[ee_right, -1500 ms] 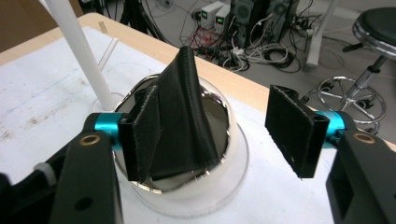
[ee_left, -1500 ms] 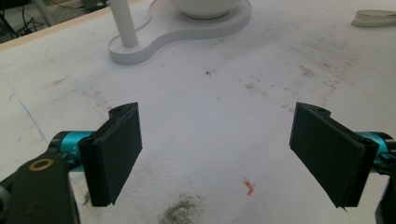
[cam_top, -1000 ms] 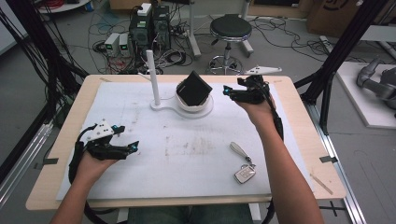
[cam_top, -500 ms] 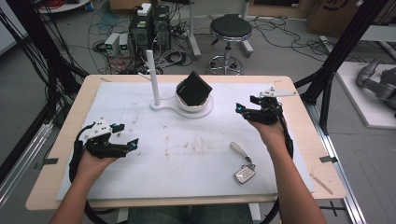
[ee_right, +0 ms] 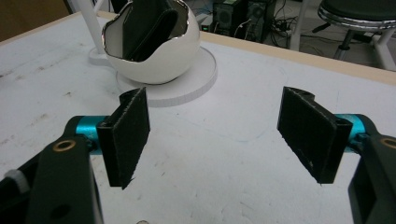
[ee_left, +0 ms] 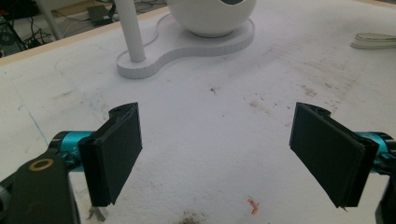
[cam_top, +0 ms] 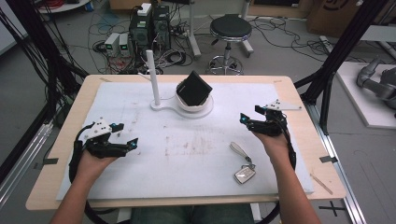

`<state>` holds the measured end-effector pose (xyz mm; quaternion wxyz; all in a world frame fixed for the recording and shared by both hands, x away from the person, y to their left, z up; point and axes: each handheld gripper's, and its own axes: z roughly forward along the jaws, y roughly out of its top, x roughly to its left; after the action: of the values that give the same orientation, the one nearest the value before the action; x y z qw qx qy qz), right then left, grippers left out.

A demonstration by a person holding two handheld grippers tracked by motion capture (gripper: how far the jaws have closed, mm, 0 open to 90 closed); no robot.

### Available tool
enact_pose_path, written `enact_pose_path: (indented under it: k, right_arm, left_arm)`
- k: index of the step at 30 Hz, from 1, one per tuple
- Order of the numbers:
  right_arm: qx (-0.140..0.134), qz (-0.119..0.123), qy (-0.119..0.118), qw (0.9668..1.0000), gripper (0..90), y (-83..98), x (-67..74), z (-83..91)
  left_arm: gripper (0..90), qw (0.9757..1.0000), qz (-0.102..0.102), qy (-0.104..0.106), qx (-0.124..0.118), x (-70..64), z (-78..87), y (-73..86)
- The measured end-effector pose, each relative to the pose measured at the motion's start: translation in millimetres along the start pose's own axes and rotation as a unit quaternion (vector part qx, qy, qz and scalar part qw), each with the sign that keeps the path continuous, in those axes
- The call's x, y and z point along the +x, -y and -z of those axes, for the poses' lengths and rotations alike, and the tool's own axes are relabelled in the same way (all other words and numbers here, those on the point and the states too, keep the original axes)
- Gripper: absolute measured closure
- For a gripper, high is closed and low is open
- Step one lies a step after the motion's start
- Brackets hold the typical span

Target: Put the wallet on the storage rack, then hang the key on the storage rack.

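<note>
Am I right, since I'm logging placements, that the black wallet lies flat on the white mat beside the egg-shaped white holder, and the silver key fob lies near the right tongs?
Not quite: the black wallet stands inside the egg-shaped white holder, per the right gripper view. The silver key fob does lie near the right tongs.

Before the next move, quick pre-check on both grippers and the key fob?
1. Right gripper empty: ok. Its jaws have just been opening, with nothing between them.
2. Left gripper empty: ok. Jaws stand wide over bare mat.
3. Key fob reachable: ok. It lies flat on the mat near the right hand, strap stretched out, nothing on top.
4. Wallet settled in the white bowl: ok, it stands inside, untouched.
5. White post out of the way: ok, it stands beside the bowl, far from the fob.
</note>
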<state>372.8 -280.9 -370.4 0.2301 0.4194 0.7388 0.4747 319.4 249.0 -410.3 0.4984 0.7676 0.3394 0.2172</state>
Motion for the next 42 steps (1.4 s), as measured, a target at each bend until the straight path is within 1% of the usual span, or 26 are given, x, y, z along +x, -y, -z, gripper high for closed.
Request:
enact_pose_path:
  k: [6, 8, 12, 17, 22, 24, 26, 27, 30, 31, 35, 38, 41, 42]
  right_arm:
    - [0.006, -0.006, -0.002, 1.0000, 21.7, 3.1, -0.2, -1.4]
    - [0.011, -0.005, -0.003, 0.9999, 21.3, 4.3, 0.8, -2.5]
    - [0.019, -0.001, -0.005, 0.9998, 21.3, 7.5, 3.2, -3.9]
    - [0.030, 0.007, -0.007, 0.9995, 21.3, 10.7, 6.4, -4.3]
    - [0.030, 0.008, -0.010, 0.9995, 21.3, 13.4, 8.2, -1.8]
    - [0.038, 0.013, -0.018, 0.9990, 21.3, 15.6, 9.5, -1.8]
    - [0.048, 0.027, -0.024, 0.9982, 21.3, 18.2, 10.8, -1.3]
    - [0.051, 0.029, -0.028, 0.9979, 21.3, 20.1, 11.4, -0.4]
    - [0.055, 0.031, -0.030, 0.9976, 21.3, 27.0, 11.5, 2.0]
    - [0.058, 0.028, -0.031, 0.9974, 21.3, 29.5, 11.7, 2.7]
    - [0.075, 0.034, -0.030, 0.9962, 21.4, 41.3, 11.5, 3.9]
    - [0.086, 0.031, -0.032, 0.9953, 21.4, 48.8, 11.0, 2.4]
    - [0.108, 0.033, -0.032, 0.9931, 21.4, 52.6, 12.6, 1.9]
    - [0.109, 0.034, -0.036, 0.9928, 21.4, 53.5, 13.4, 2.0]
  left_arm:
    - [16.9, 1.0000, -0.004, -0.001, 0.003, -0.3, -0.2, 0.1]
    - [16.9, 1.0000, 0.000, 0.000, 0.002, 0.1, -0.9, 0.4]
    - [16.9, 1.0000, 0.002, 0.000, 0.002, 1.7, -1.6, 0.7]
    - [16.9, 1.0000, 0.001, -0.002, 0.003, 1.4, -0.7, 0.3]
    - [16.9, 1.0000, -0.001, 0.000, 0.004, 0.6, -2.3, 0.2]
    - [16.9, 1.0000, -0.002, 0.001, 0.005, 1.2, -3.1, -0.2]
    - [16.9, 1.0000, -0.002, 0.000, 0.004, 0.8, -3.7, -0.8]
    - [16.9, 1.0000, -0.002, 0.000, 0.004, 0.4, -3.9, -1.4]
    - [16.9, 1.0000, -0.006, 0.002, 0.001, -1.5, -3.9, -3.6]
    - [16.9, 1.0000, -0.009, 0.003, 0.001, -1.8, -4.3, -3.9]
    - [16.9, 1.0000, -0.007, 0.004, 0.003, -1.1, -5.4, -3.6]
    - [16.9, 1.0000, -0.005, 0.002, 0.003, 0.2, -4.5, -3.5]
    - [16.9, 1.0000, -0.005, 0.002, -0.001, 0.3, -3.9, -3.6]
    - [16.9, 1.0000, -0.005, 0.002, 0.000, 0.3, -3.8, -3.7]
